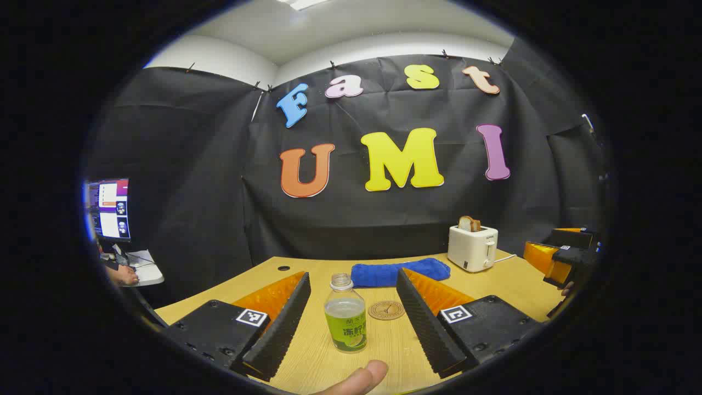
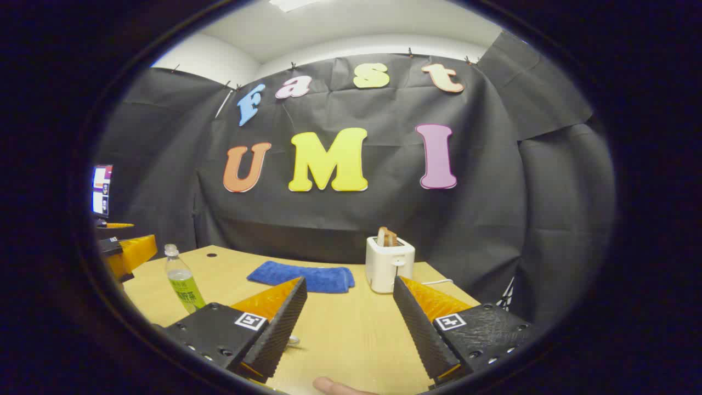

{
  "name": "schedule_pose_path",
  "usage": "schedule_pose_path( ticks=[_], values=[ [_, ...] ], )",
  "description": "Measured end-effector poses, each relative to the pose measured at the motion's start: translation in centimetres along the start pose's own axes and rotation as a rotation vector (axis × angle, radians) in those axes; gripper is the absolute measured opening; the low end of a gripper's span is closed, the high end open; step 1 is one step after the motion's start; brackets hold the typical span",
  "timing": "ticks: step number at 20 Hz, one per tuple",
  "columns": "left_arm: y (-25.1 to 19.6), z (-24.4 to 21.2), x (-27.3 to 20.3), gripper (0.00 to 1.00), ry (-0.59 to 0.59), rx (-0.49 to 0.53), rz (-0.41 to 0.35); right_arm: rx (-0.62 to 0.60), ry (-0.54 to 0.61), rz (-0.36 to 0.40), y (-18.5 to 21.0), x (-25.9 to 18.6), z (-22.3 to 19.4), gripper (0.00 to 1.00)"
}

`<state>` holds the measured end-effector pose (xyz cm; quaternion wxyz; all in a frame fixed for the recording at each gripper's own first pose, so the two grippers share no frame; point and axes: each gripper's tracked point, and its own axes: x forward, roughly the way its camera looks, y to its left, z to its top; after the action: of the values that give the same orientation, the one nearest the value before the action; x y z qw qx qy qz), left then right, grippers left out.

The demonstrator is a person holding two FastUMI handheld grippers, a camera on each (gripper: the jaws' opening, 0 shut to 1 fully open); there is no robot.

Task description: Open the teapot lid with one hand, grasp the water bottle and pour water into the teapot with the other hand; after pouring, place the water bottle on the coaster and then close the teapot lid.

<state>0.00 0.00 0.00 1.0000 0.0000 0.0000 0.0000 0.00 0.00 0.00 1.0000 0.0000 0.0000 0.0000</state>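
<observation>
- Left claw point(image 1: 351, 323) — jaws wide apart, nothing gripped; water bottle point(image 1: 345, 321) stands upright on the table point(image 1: 493, 280) right btwn its fingers, dead ahead, long axis vertical.
- Coaster point(image 1: 386, 310) just behind/right of bottle, untouched.
- Right claw point(image 2: 348, 323) — jaws also apart, empty; bottle point(image 2: 184, 285) well off to its left.
- Left claw clearly nearer — prob. the one to grab bottle.
- Teapot: can't locate.
- Blue towel point(image 1: 400, 272) & toaster point(image 1: 473, 248) at back, not in the way.

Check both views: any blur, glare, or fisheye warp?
Left gripper view: sharp, evenly lit, the water bottle crisp, table edge bowed by the fisheye. Right gripper view: also sharp, no glare, the bottle leaning near the rim, toaster upright.
</observation>
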Motion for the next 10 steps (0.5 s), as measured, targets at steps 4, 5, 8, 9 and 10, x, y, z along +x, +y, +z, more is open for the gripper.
schedule_pose_path(
  ticks=[4,5,8,9,10],
  values=[
    [1.5,-0.7,0.5,0.99,0.013,-0.021,0.012,-0.037,-0.02,0.001,0.0,-0.2,0.4,0.95],
    [1.7,-0.7,0.8,0.98,0.017,-0.025,0.018,-0.042,-0.029,0.005,0.0,-0.4,0.5,0.95],
    [2.2,-1.2,1.0,0.99,0.025,-0.026,0.024,-0.033,-0.03,0.03,0.4,-0.3,0.4,0.97],
    [2.1,-1.3,1.1,0.99,0.028,-0.024,0.027,-0.029,-0.028,0.035,0.4,-0.2,0.2,0.97],
    [2.2,-1.4,1.1,0.99,0.03,-0.019,0.03,-0.029,-0.027,0.041,0.5,-0.1,0.1,0.95]
  ],
)
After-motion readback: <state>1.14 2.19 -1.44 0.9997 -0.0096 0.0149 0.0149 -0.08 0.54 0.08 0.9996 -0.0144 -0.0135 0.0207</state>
